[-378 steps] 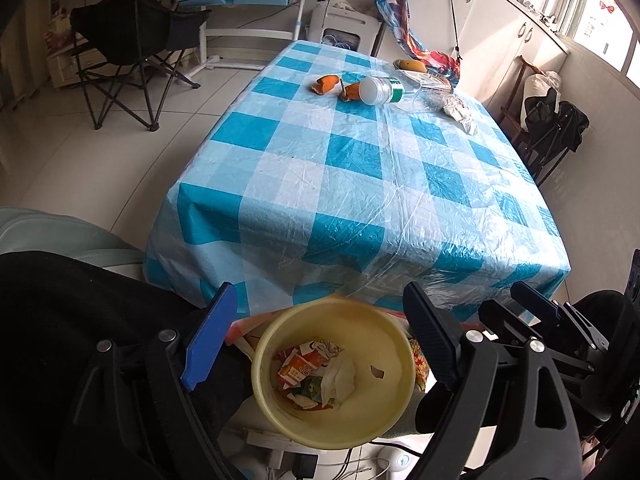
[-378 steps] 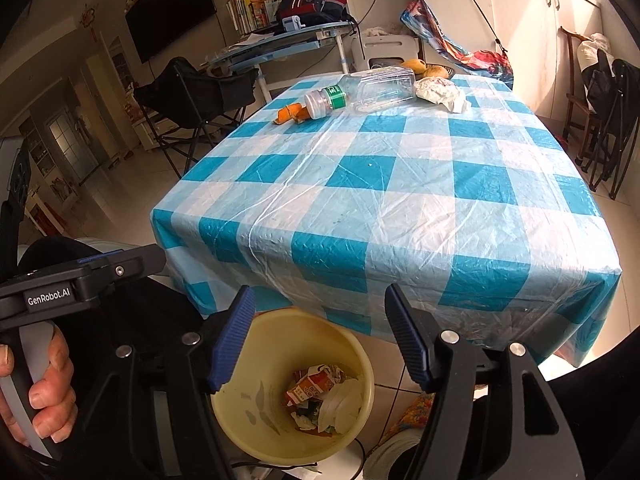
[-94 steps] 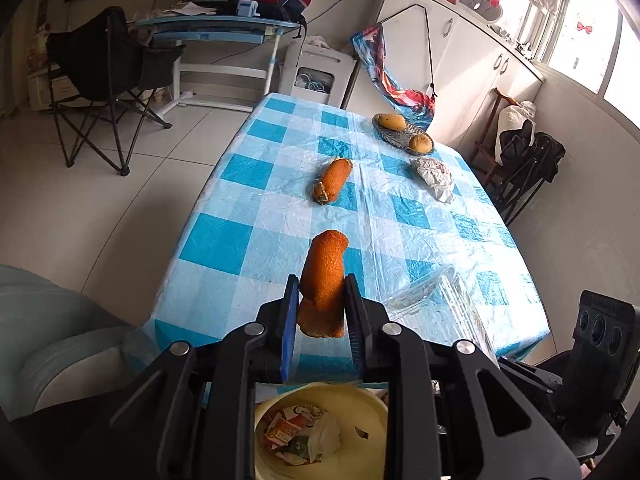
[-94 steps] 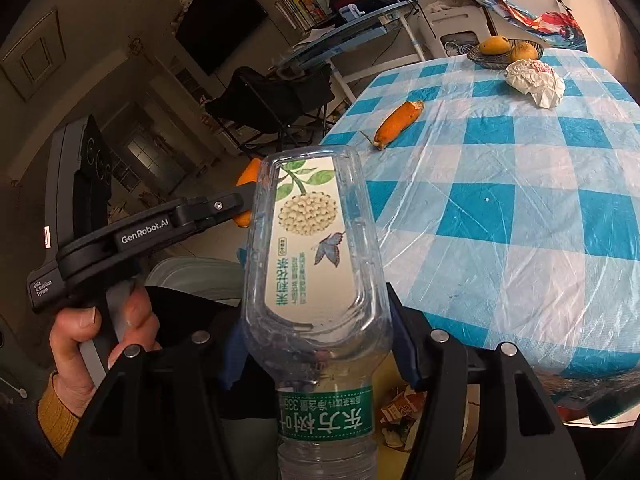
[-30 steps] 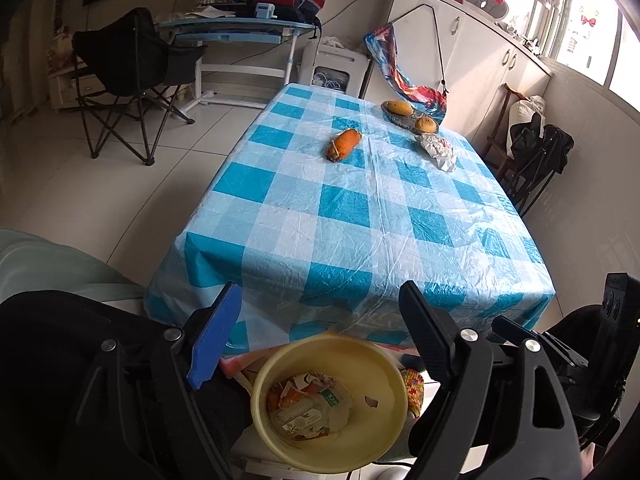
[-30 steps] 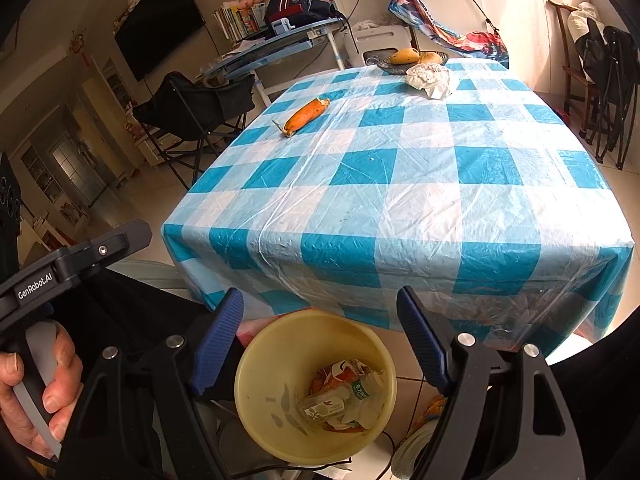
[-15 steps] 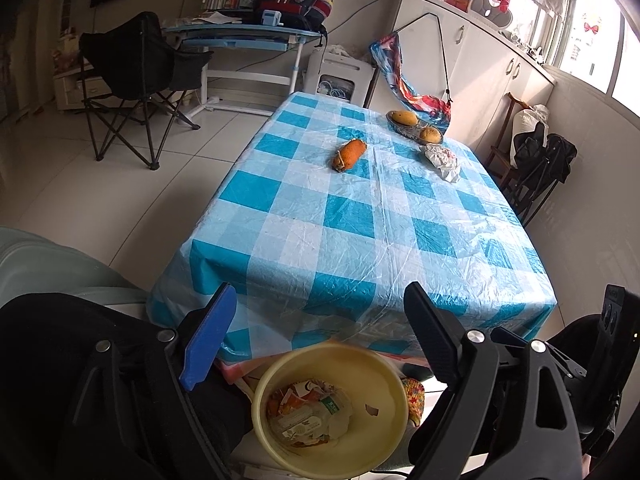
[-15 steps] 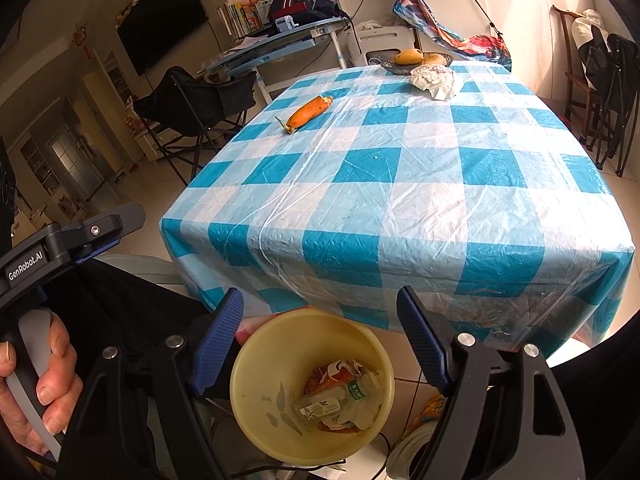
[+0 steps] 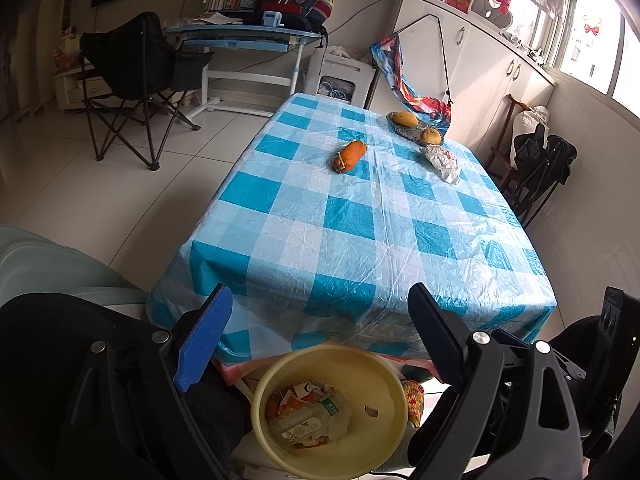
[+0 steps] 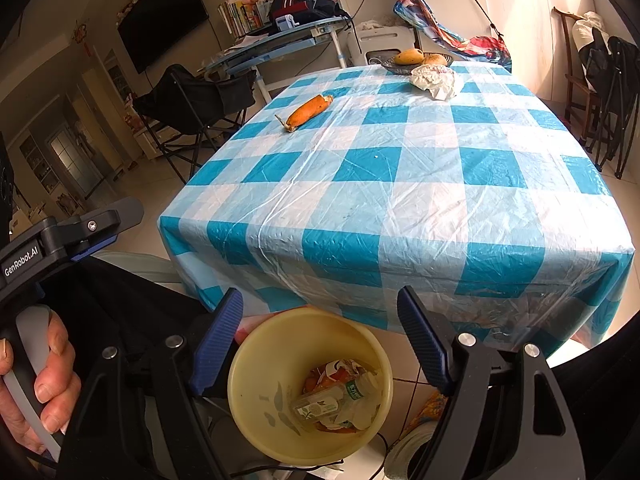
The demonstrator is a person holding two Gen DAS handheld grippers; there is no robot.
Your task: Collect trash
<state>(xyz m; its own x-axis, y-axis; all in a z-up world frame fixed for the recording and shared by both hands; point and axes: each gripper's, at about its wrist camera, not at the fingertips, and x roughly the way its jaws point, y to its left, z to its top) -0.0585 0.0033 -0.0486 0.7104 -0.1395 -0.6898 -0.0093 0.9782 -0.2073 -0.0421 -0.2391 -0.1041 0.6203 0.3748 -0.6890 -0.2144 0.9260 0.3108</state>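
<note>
A yellow trash bin (image 9: 384, 444) (image 10: 260, 412) stands on the floor at the near end of the table. It holds a plastic bottle (image 10: 320, 404), cartons and orange peel. On the blue checked tablecloth (image 9: 360, 216) lie an orange peel piece (image 9: 349, 155) (image 10: 308, 111) and a crumpled white wrapper (image 9: 442, 162) (image 10: 436, 79). My left gripper (image 9: 316, 324) is open and empty above the bin. My right gripper (image 10: 320, 320) is open and empty above the bin.
A dish with fruit (image 9: 416, 126) (image 10: 416, 58) sits at the table's far end. A black folding chair (image 9: 136, 80) and a desk (image 9: 240, 36) stand left of the table. Dark chairs (image 9: 540, 168) stand along the right wall.
Both grippers have risen a little and drawn slightly toward the table. The bin and the things on the table have not moved.
</note>
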